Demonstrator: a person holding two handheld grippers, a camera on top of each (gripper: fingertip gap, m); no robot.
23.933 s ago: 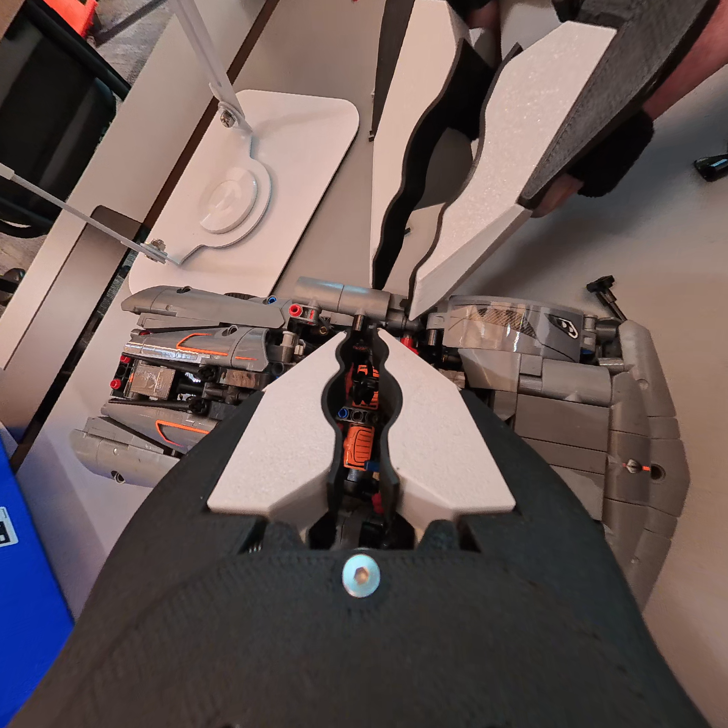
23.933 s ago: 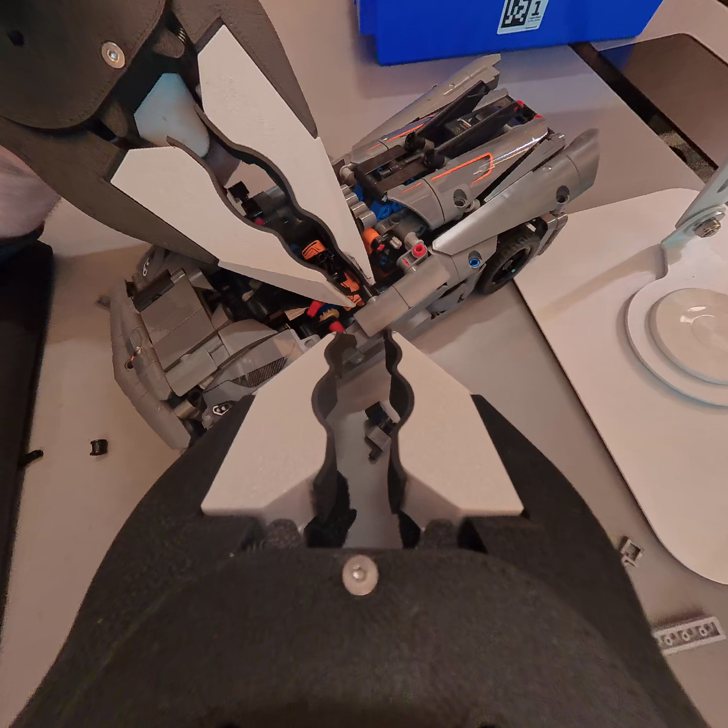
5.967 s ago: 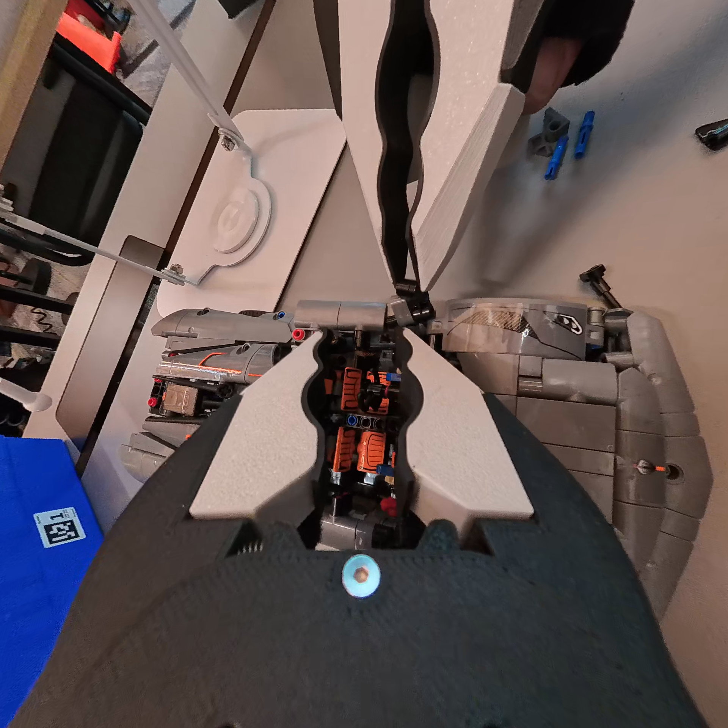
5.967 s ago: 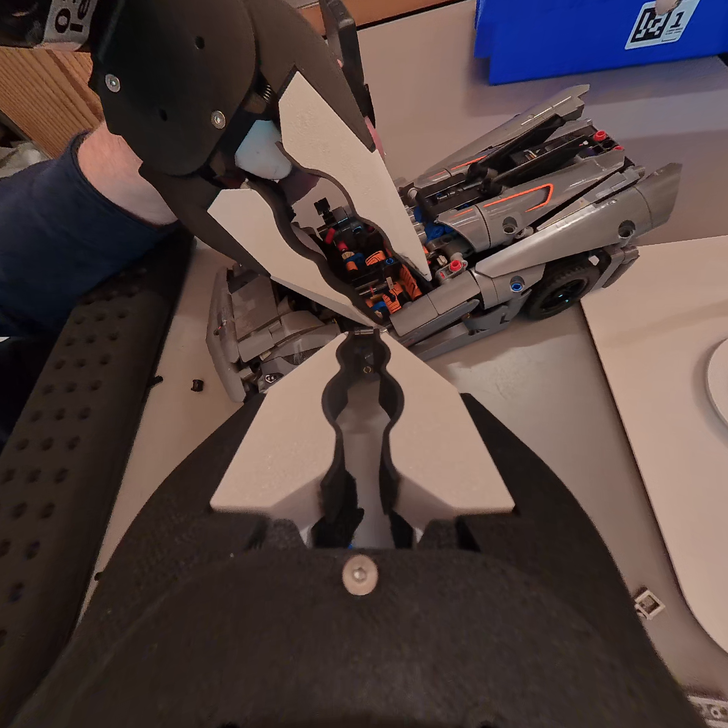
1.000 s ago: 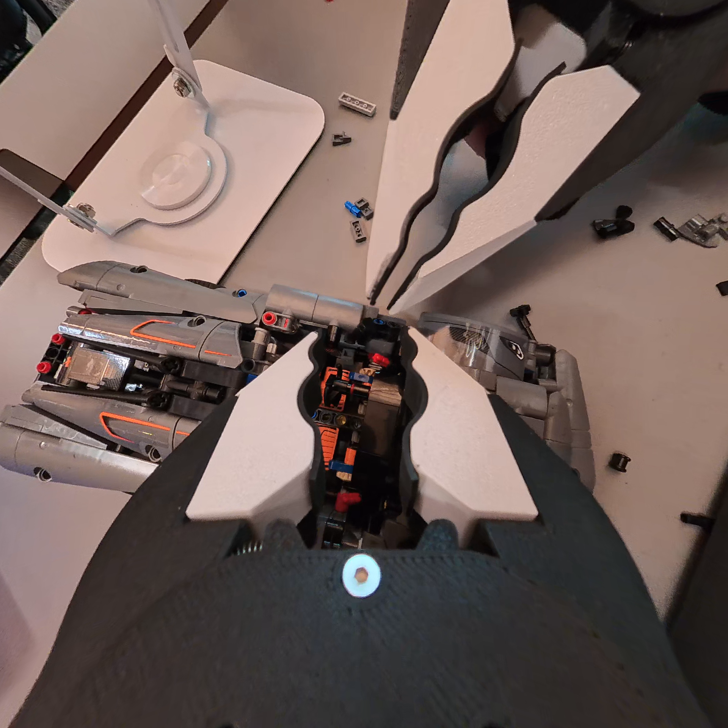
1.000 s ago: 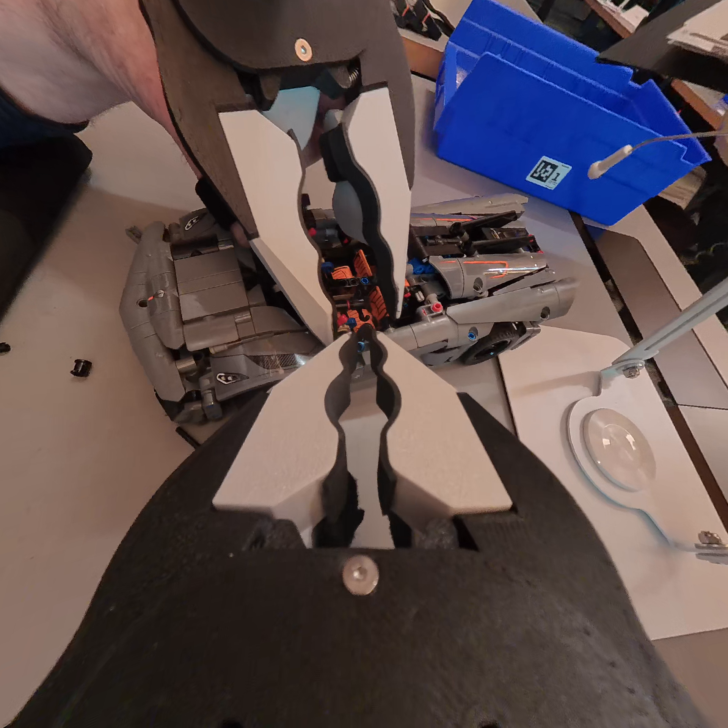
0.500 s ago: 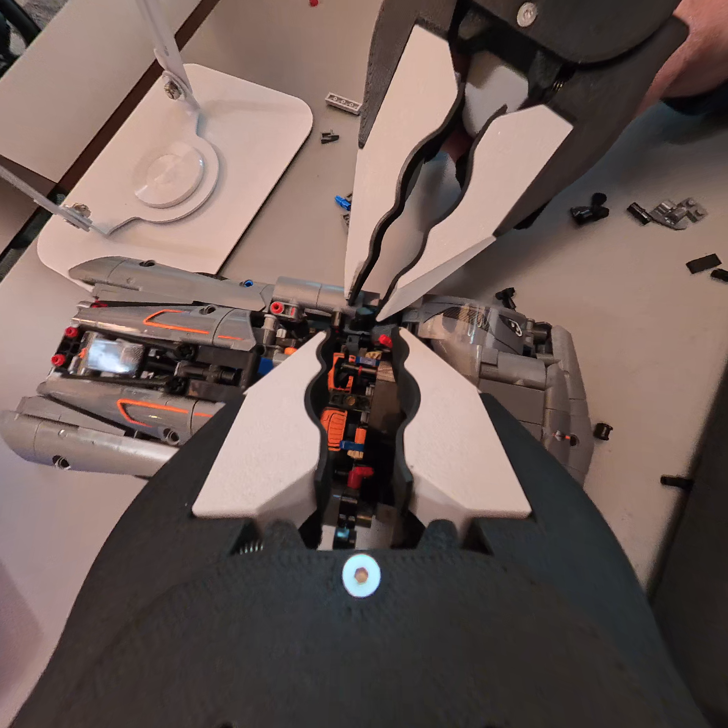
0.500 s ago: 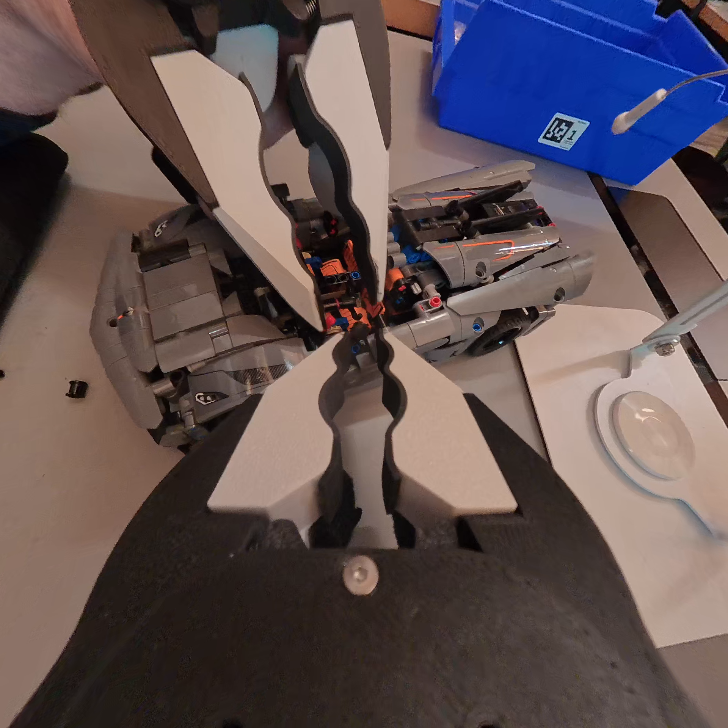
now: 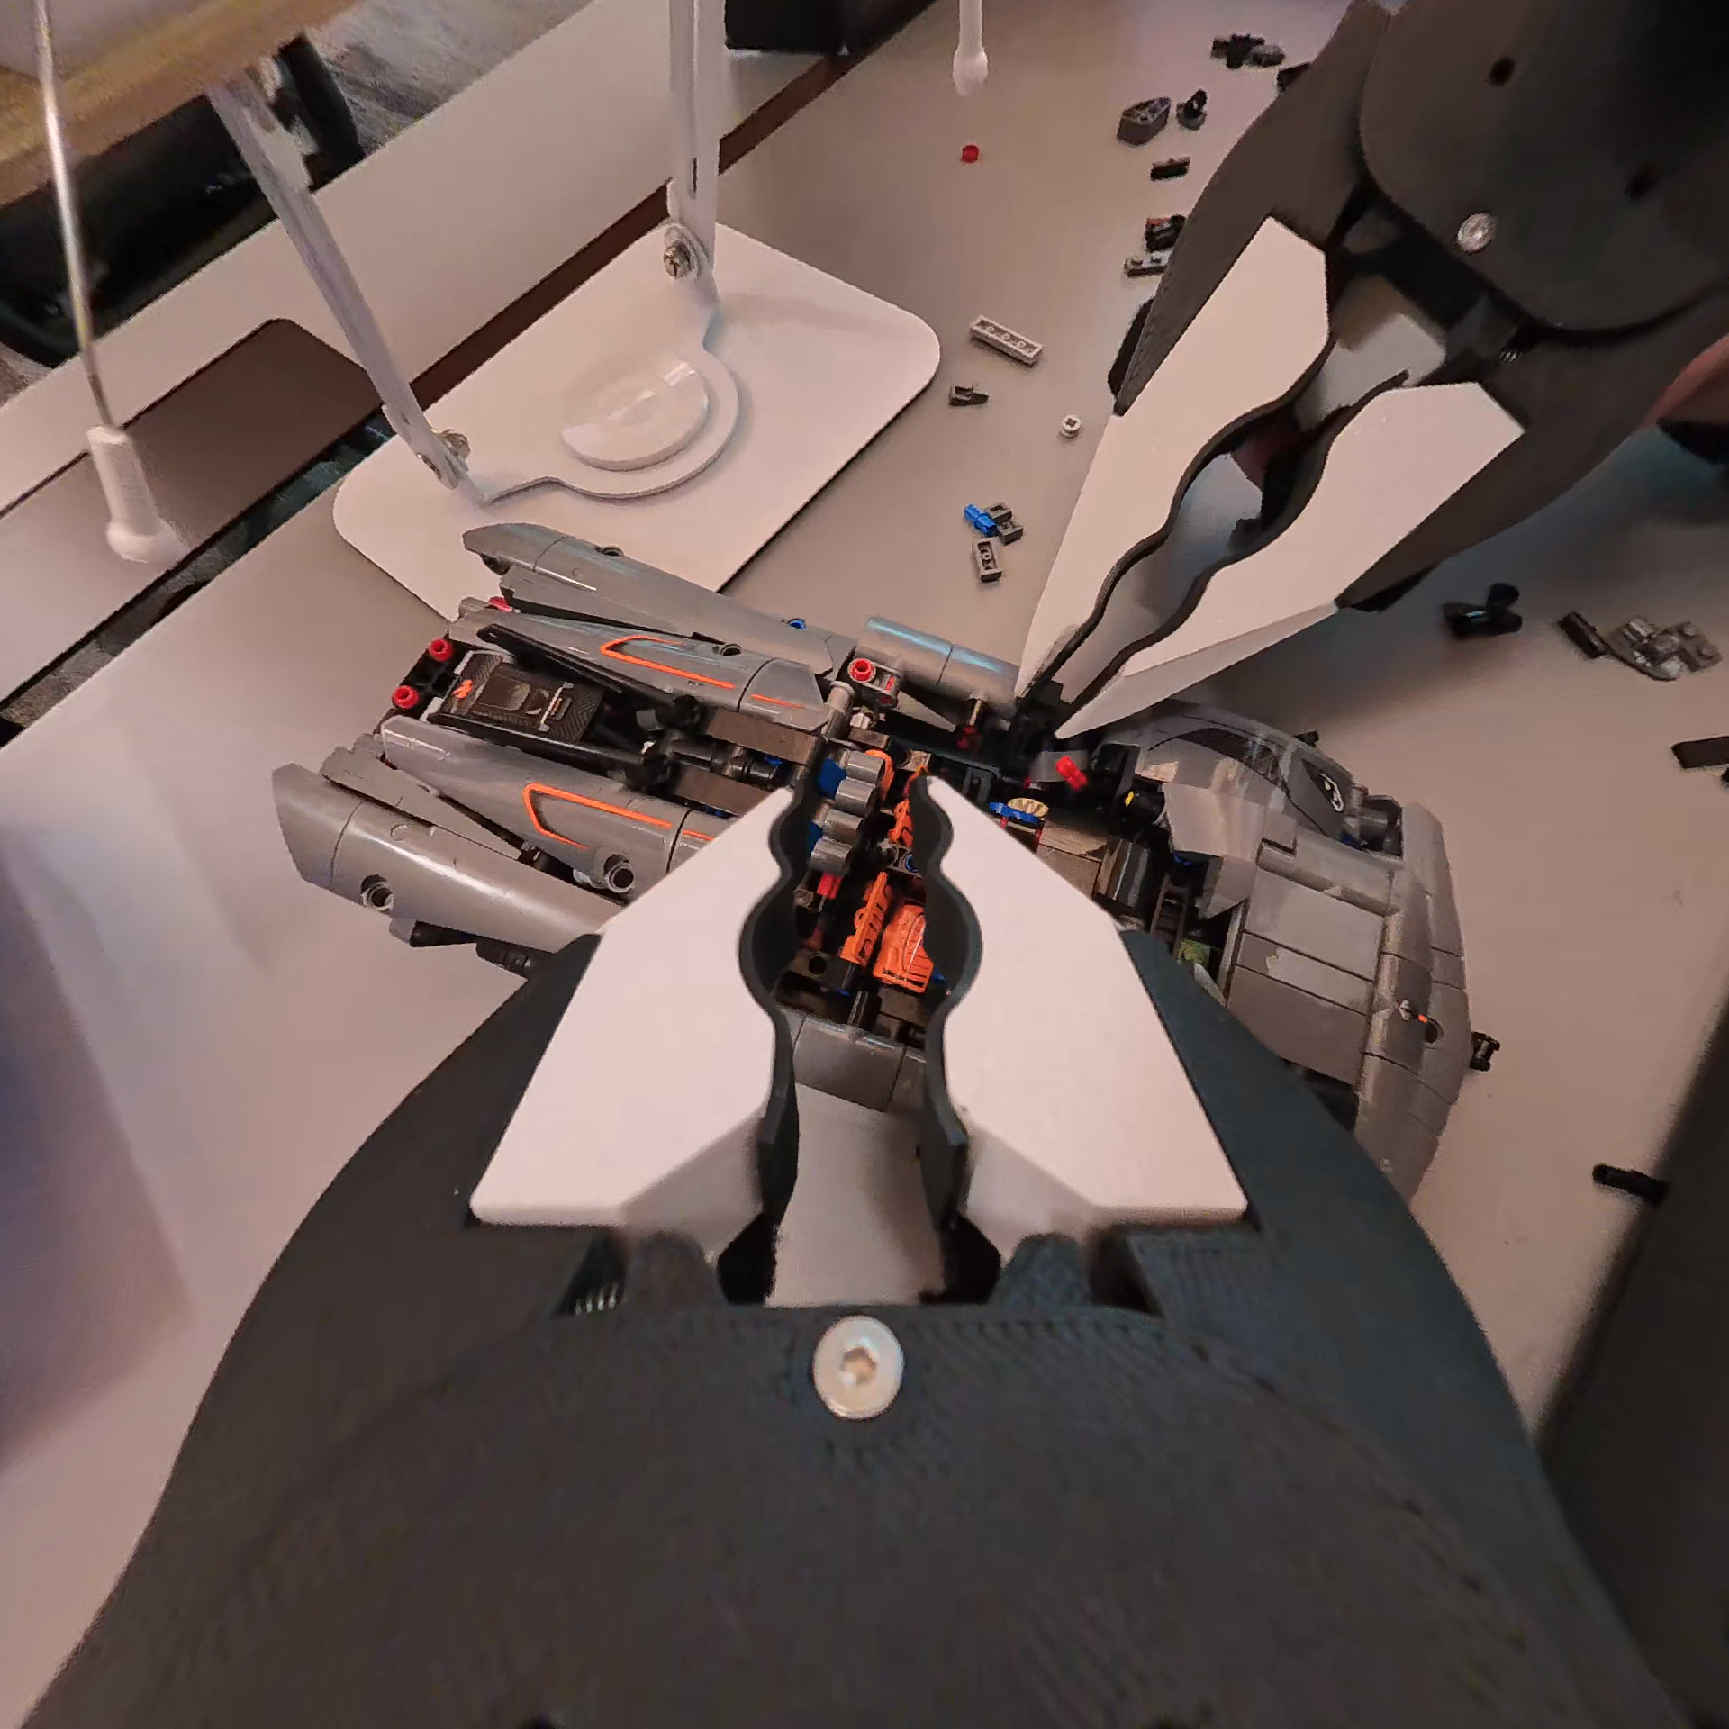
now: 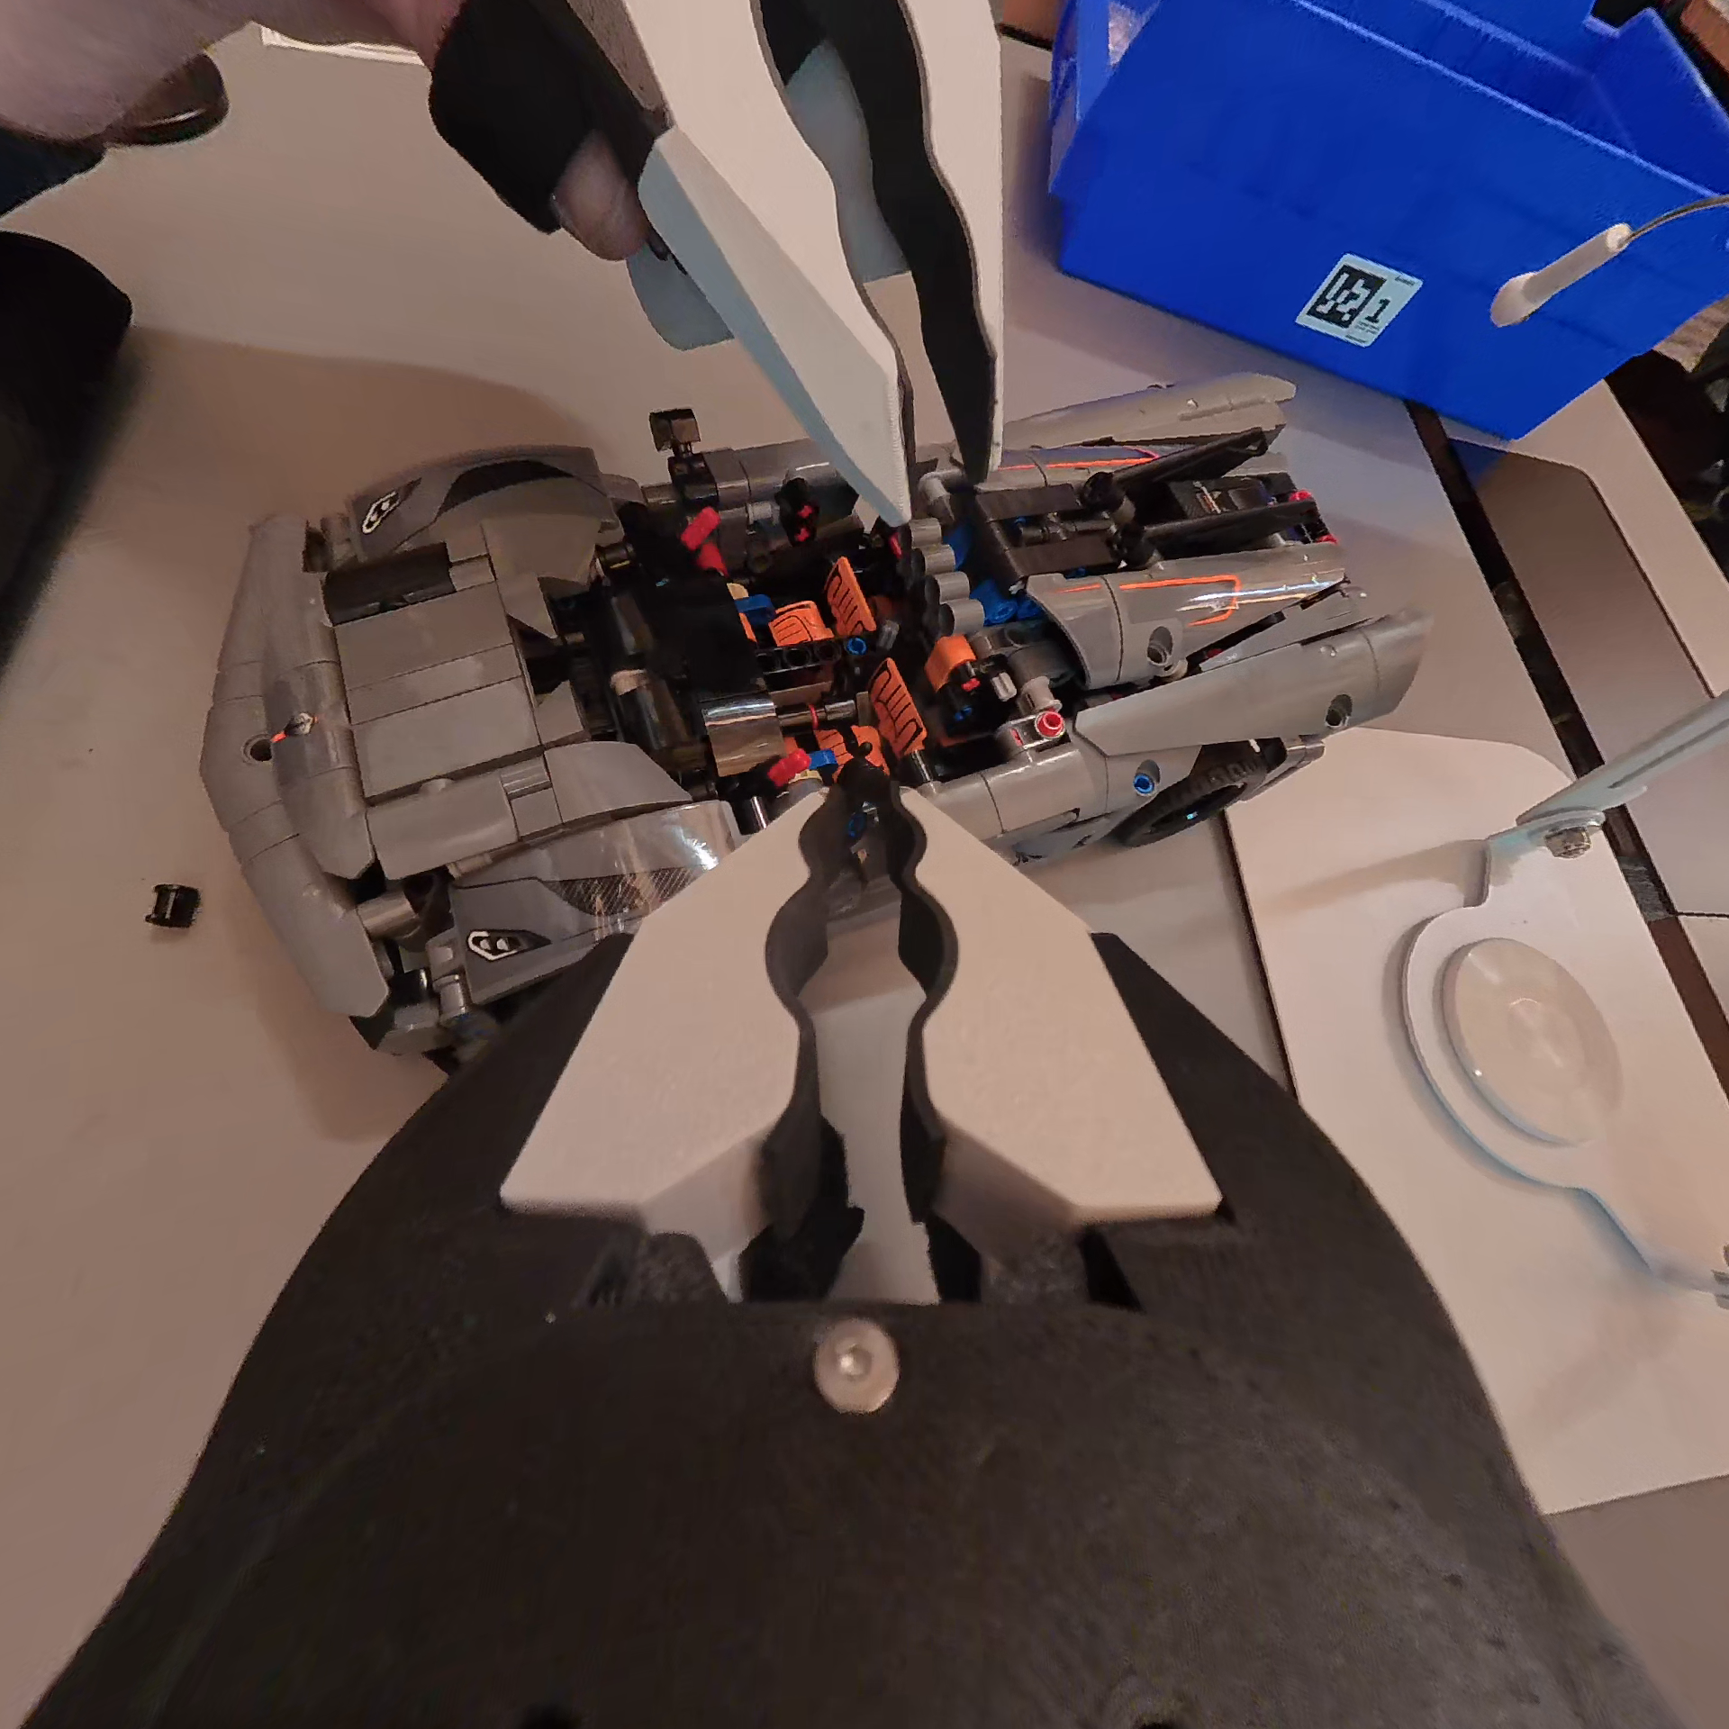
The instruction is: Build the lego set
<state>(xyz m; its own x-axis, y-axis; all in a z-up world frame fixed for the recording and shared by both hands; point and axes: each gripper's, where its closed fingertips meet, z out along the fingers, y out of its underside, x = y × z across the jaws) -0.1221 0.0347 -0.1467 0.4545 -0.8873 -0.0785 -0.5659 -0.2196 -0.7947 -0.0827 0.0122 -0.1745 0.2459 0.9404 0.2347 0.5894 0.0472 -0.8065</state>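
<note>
The grey lego car (image 9: 1310,936) with orange trim lies on the table, its open cockpit showing orange seats; it also shows in the right wrist view (image 10: 440,674). My left gripper (image 9: 859,791) hovers over the cockpit, jaws a little apart around nothing, above a stack of grey cylinders (image 9: 842,814). In the right wrist view it (image 10: 936,501) comes down at the car's far side. My right gripper (image 10: 863,793) is shut on a small black lego piece (image 10: 856,781) at the cockpit's near edge. In the left wrist view it (image 9: 1048,706) touches the car's far edge.
A blue bin (image 10: 1310,140) stands behind the car. A white stand base (image 9: 655,402) with thin metal arms lies beside the car's rear (image 10: 1497,1029). Loose pieces lie scattered: a grey plate (image 9: 1006,337), blue and black bits (image 9: 992,533), a black clip (image 10: 173,906). The gap from one gripper's tips to the other's is roughly 6 cm. The black clip (image 10: 173,906) is about equally far from each gripper, around 15 cm. My left wrist view (image 9: 1480,1038) looks at it from another angle.
My left gripper has drawn back and tilted, its jaws narrowed, and its tips shifted toward the rear of the cockpit. My right gripper stays pinched at the cockpit edge.
</note>
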